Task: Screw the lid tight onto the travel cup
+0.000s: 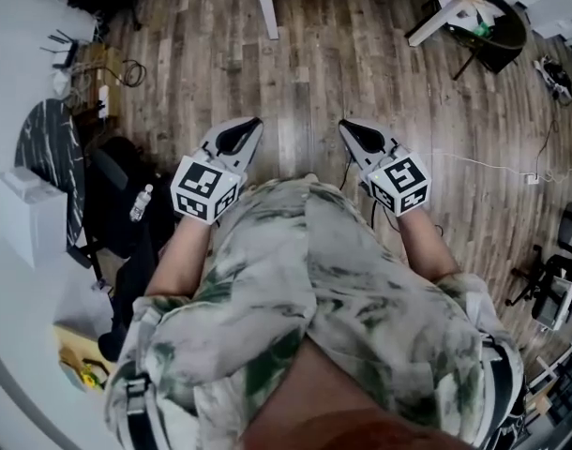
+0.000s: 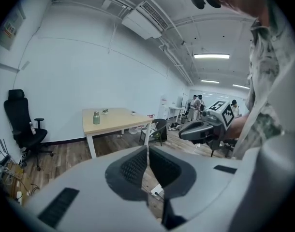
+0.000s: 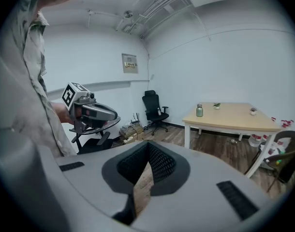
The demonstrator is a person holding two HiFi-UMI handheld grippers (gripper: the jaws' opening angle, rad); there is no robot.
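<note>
The travel cup (image 2: 95,118), a small green cup, stands far off on a light wooden table (image 2: 119,120); in the right gripper view the cup (image 3: 199,110) sits near the corner of that table (image 3: 237,117). At this distance I cannot tell how its lid sits. Both grippers are held in front of the person's body, over the wooden floor. My left gripper (image 1: 252,123) is shut with nothing in it, its pads (image 2: 138,164) meeting. My right gripper (image 1: 346,126) is likewise shut and empty. Each appears in the other's view: right gripper (image 2: 184,135), left gripper (image 3: 114,116).
A black office chair (image 3: 153,107) stands by the wall with cables and boxes near it. Another dark chair (image 2: 160,128) sits at the table's end. A small plant pot (image 3: 216,106) is on the table. People (image 2: 197,103) stand far back. A bottle (image 1: 141,202) is down at the left.
</note>
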